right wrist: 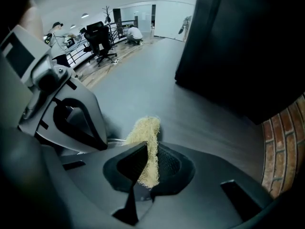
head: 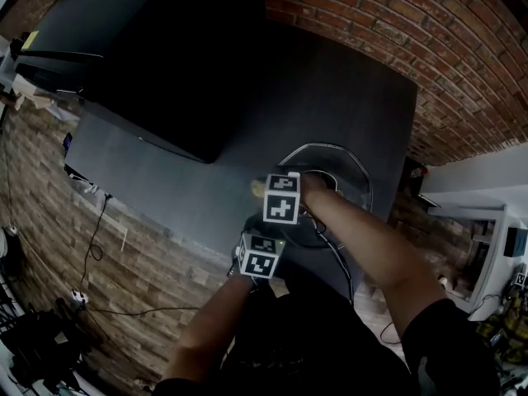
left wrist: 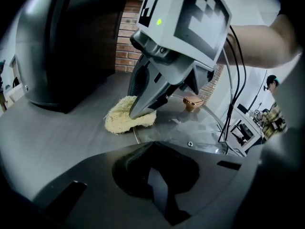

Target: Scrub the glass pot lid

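A dark counter (head: 165, 172) fills the frame's middle, with a big black housing (head: 157, 56) at upper left. The glass pot lid (head: 351, 172) lies flat right of centre, clear with a thin metal rim and a gold knob (left wrist: 193, 102). The left gripper (left wrist: 153, 175) has its jaws closed on the lid's near rim, and the right gripper (right wrist: 150, 163) is clamped on a pale yellow fibrous scrub pad (left wrist: 121, 118), pressed down at the lid's left edge.

lid (left wrist: 200, 128): clear glass, smooth, shiny
knob (left wrist: 192, 102): gold metal, shiny
sponge (left wrist: 119, 120): rough, stringy
table (left wrist: 52, 137): dull, smooth
wall (head: 396, 23): rough brick
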